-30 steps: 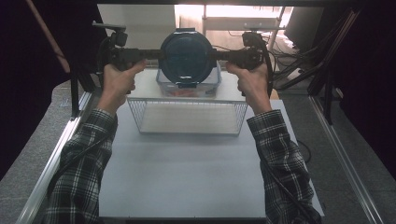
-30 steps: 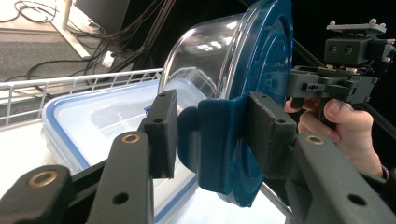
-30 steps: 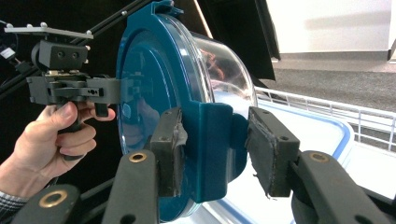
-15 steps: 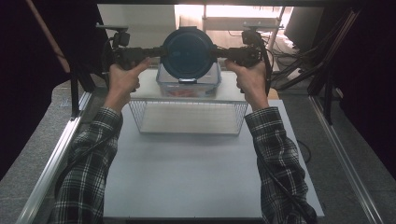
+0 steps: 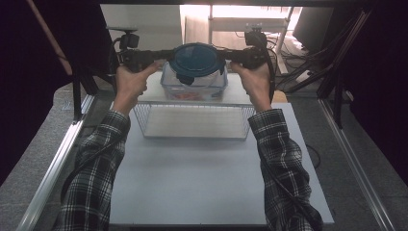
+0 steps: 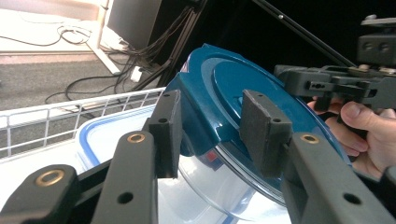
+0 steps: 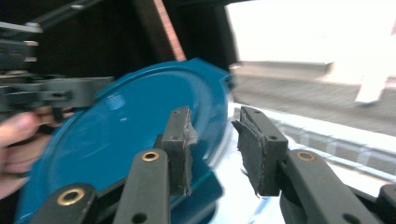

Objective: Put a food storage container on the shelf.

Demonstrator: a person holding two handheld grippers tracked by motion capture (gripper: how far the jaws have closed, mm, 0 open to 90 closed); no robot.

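A round clear bowl with a blue lid [image 5: 195, 58] hangs just over a rectangular clear box with a blue rim [image 5: 192, 90]. My left gripper [image 5: 169, 56] holds the lid's left edge and my right gripper [image 5: 226, 56] its right edge. In the left gripper view the jaws [image 6: 215, 130] straddle a lid tab [image 6: 201, 112], pads against it. The right gripper view is blurred; there the lid rim [image 7: 140, 126] sits between the jaws [image 7: 212, 149]. Both pairs of jaws have just been closing on the lid.
A wire basket [image 5: 192, 122] stands on the white tabletop [image 5: 202, 183] just in front of the box. Metal rails [image 5: 57, 159] run along both sides, and dark stands and cables [image 5: 312, 67] crowd the back right.
The lidded bowl, raised and tipped toward the camera half a second ago, sits slightly lower and flatter now. Both hands stay at its sides.
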